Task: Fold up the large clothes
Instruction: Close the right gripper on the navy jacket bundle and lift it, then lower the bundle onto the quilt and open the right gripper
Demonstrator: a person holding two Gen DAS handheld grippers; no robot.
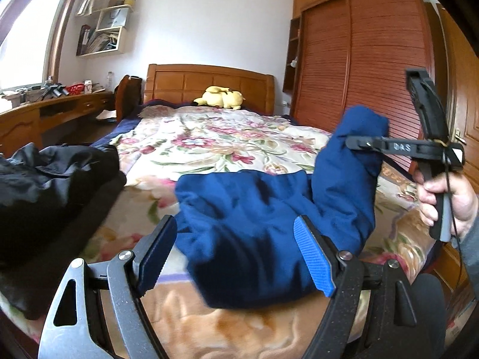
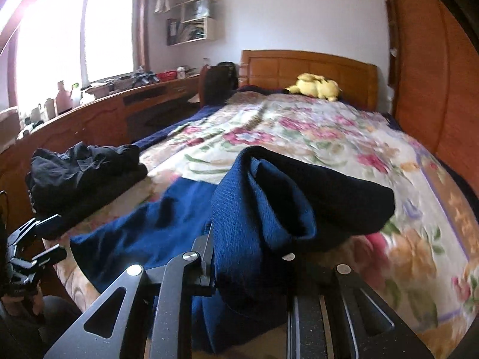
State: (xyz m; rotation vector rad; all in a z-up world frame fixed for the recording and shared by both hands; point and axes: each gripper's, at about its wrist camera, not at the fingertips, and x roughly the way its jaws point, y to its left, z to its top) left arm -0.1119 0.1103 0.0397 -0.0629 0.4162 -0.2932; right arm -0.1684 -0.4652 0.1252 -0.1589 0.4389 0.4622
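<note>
One blue garment (image 1: 254, 224) lies w/ long axis left-right on near bed (image 1: 209, 137); right gripper (image 1: 356, 143) clamps its lifted right end, left gripper (image 1: 236, 257) wide apart

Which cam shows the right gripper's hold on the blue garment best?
Left wrist view: the right gripper appears side-on, shut on the lifted blue garment. In the right wrist view the cloth drapes over its own fingers, hiding the pinch.

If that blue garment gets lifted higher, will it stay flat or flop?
Likely flop: the blue garment already droops in folds from the right gripper. Its knit looks thick, so probably weighty. The open left gripper isn't supporting it.
</note>
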